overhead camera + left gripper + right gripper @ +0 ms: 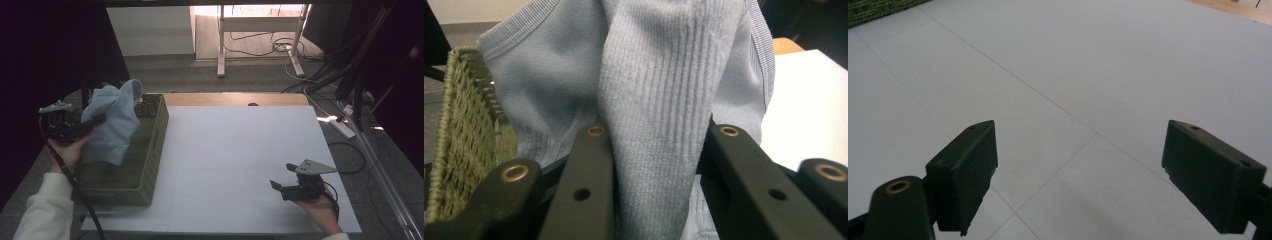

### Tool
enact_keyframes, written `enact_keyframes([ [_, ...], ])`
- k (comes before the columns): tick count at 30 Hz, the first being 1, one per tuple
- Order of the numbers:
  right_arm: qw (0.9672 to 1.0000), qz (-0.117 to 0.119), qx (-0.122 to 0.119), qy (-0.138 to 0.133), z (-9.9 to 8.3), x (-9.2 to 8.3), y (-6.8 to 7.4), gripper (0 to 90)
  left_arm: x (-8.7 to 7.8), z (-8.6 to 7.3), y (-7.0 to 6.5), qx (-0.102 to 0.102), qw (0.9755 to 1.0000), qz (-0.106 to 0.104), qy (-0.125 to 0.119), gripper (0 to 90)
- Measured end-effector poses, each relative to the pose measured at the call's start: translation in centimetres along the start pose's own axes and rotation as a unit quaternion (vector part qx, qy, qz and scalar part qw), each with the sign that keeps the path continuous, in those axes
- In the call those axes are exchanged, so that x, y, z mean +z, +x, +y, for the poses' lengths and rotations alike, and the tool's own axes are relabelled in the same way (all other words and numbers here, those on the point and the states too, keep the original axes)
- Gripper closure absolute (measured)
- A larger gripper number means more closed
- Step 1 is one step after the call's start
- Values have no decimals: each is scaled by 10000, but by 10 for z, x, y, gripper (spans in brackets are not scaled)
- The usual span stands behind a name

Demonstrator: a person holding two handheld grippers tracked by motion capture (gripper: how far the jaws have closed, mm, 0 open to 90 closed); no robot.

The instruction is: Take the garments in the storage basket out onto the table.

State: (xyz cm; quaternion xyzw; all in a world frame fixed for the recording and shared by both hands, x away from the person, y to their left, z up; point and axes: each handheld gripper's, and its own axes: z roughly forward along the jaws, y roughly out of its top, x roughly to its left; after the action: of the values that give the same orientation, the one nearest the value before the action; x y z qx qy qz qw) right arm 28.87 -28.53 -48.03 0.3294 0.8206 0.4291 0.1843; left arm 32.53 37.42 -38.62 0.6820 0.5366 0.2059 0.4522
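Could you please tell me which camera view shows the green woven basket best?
The high view: the whole green woven basket sits at the table's left edge, under the blue garment. The left gripper view shows one woven wall; the right gripper view, a far corner.

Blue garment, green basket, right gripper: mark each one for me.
blue garment (659,100), left gripper view, ribbed fold pinched between the jaws
green basket (159,131), high view, right-hand woven wall
right gripper (275,185), high view, midway between its open fingertips
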Motion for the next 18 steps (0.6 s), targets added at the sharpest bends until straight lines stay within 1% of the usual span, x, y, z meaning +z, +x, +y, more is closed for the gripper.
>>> enact_keyframes([
  [8,10000,1,-3,4,0,0,0,150,-2,2,-5,-15,9999,-89,-69,743],
  [18,10000,-2,1,0,0,0,0,150,-9,6,-10,27,9996,-129,-244,744],
])
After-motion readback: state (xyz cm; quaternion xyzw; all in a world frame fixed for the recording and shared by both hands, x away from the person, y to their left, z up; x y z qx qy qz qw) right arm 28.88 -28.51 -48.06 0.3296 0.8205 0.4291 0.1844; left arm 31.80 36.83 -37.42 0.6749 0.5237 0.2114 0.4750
